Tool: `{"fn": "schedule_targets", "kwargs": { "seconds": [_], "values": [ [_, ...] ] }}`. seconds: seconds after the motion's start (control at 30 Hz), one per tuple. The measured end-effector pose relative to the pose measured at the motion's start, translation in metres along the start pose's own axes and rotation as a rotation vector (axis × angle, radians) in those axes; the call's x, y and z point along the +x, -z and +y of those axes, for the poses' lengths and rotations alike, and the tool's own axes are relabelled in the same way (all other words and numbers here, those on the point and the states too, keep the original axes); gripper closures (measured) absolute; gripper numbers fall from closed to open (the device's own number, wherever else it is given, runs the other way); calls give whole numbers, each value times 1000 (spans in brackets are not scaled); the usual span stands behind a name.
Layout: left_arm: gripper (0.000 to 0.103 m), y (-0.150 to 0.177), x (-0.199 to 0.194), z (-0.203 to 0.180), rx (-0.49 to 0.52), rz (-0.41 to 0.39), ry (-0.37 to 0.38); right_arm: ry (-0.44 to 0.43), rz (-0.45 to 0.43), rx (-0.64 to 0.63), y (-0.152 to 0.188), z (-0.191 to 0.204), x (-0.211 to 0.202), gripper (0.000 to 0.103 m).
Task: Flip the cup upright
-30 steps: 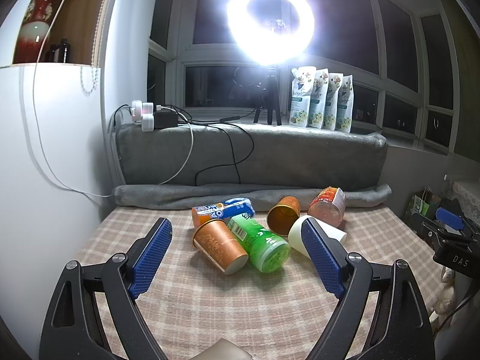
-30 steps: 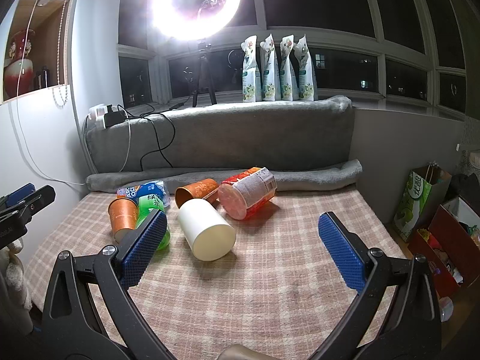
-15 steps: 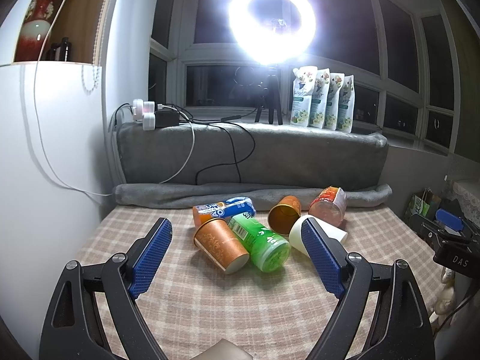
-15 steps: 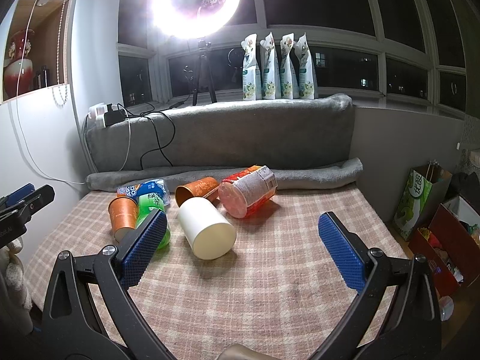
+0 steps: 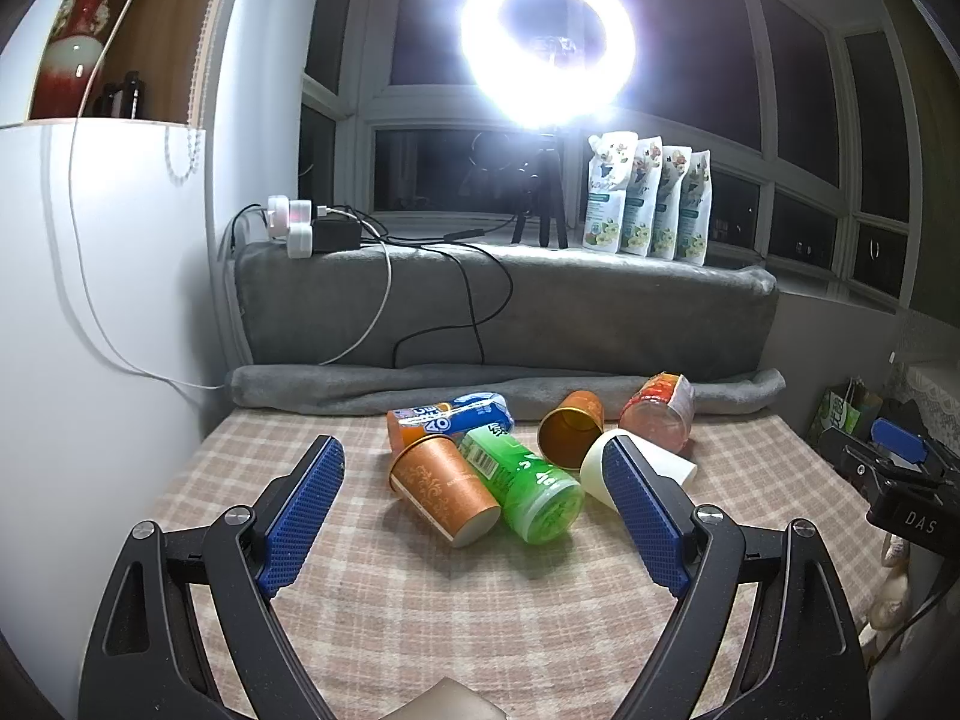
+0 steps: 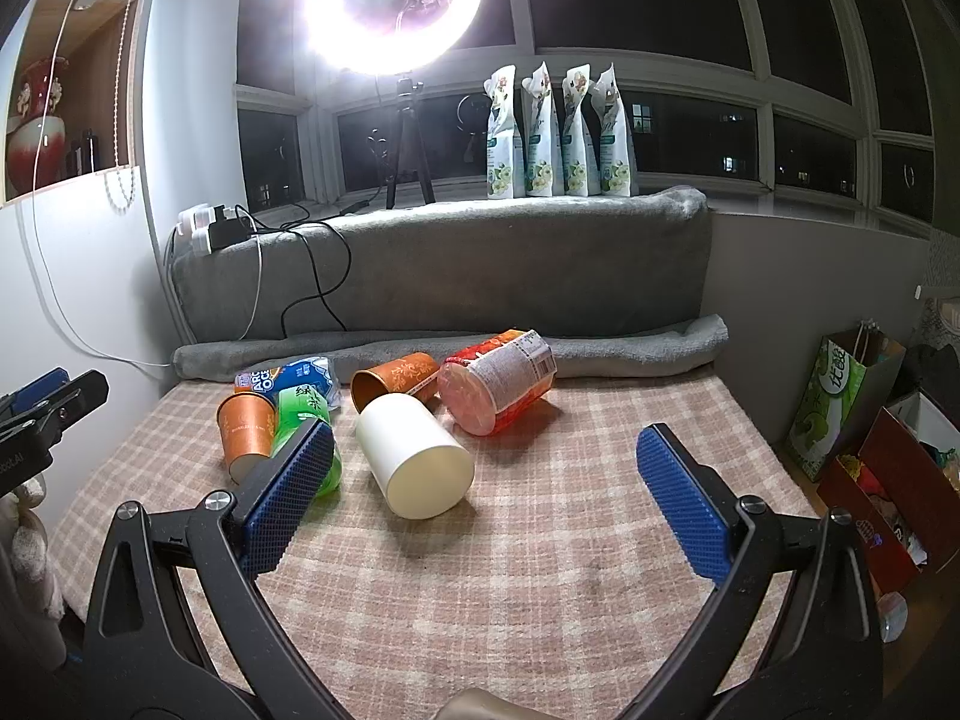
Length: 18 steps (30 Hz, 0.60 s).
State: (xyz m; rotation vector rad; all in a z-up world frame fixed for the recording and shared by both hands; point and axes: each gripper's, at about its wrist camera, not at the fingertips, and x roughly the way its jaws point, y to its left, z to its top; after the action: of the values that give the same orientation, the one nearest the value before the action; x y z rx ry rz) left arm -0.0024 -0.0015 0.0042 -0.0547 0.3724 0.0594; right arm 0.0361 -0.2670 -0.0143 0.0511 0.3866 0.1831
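six containers lie in a cluster at the back middle of the checked cloth (image 6: 540, 570), none upright. white cup (image 6: 414, 456) on its side, long axis running front to back, closed base toward the right camera, mouth facing away toward the grey bolster (image 6: 630, 348); in the left view only part of it (image 5: 666, 465) shows behind the right finger pad. two orange paper cups: near one (image 5: 447, 495) on its side at the left of the pile, base toward the left camera and a bit right; far one (image 5: 570, 429) on its side, open mouth facing the left camera. one green bottle (image 5: 525, 480) lying just beside the near orange cup, touching it. one blue pack (image 5: 456, 417) behind them. one red-label tub (image 6: 498, 384) tilted on its side, right of the far orange cup.

left gripper (image 5: 474, 516) spread wide, nothing between the pads, short of the pile. right gripper (image 6: 486, 498) also spread wide and empty, white cup between its fingers in view but not touched.

four pouches (image 6: 555, 132) on the sill, one ring light (image 6: 393, 6).
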Motion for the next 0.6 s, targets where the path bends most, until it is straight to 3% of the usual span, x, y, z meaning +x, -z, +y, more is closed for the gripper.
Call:
{"fn": "schedule_targets", "kwargs": {
  "seconds": [0.27,0.5,0.6],
  "values": [
    [15,1,0,0,-1,2,0,-23,23,-6,6,4,6,0],
    [15,9,1,6,-11,20,-7,-114,101,-26,0,15,31,0],
    [15,17,6,14,-25,62,-2,-174,150,-28,-3,22,47,0]
  ]
}}
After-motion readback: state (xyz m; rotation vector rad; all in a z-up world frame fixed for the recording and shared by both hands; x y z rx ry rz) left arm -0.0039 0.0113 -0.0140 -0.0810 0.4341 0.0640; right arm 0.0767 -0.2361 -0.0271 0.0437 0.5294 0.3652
